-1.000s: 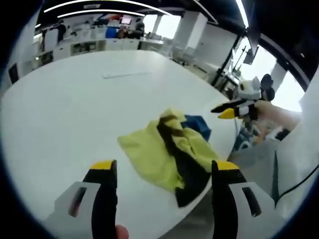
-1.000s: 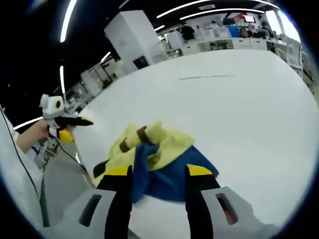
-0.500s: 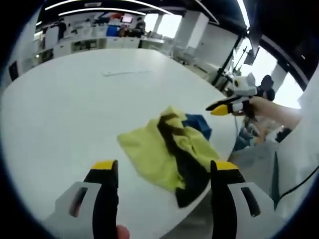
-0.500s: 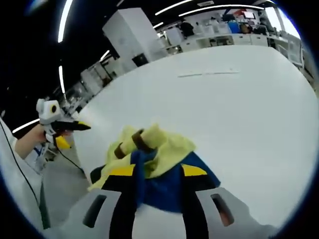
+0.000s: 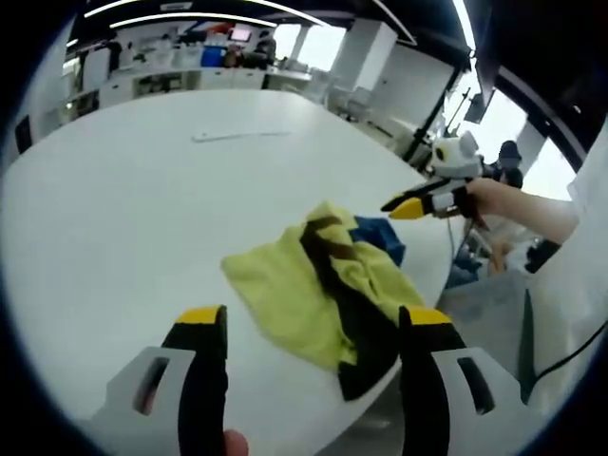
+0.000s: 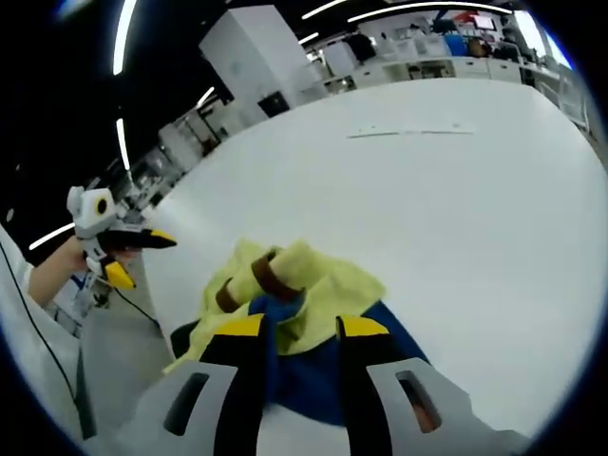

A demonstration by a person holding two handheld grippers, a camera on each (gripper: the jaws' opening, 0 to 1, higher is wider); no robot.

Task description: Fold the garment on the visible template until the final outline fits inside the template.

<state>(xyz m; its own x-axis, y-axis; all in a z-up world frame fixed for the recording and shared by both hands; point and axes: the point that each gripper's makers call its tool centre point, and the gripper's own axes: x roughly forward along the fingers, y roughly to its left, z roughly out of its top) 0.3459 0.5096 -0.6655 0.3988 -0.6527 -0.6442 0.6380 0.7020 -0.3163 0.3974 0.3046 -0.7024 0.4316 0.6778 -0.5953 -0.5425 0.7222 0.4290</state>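
**Folding basically not started**

The garment [image 5: 328,290] sits in a crumpled yellow, blue and dark heap near the edge of the white bench [image 5: 123,209]. No fold is in yet, and no template outline can be made out. The left tool [image 5: 309,328] hangs wide apart, empty. The right tool [image 6: 296,328] is narrowly parted right at the blue part, though a grip can't be confirmed.

this is a large open-plan lab or office-style workspace. a broad white table [image 5: 142,190] takes up the near ground, and far behind it run rows of white counters [image 5: 180,84] with monitors and coloured boxes on them. long strip lights [image 5: 190,11] curve across a dark ceiling, and a big white square column [image 6: 249,52] stands among more benches. bright windows [image 5: 513,133] light the right side in the left gripper view, where stands and cables crowd together.
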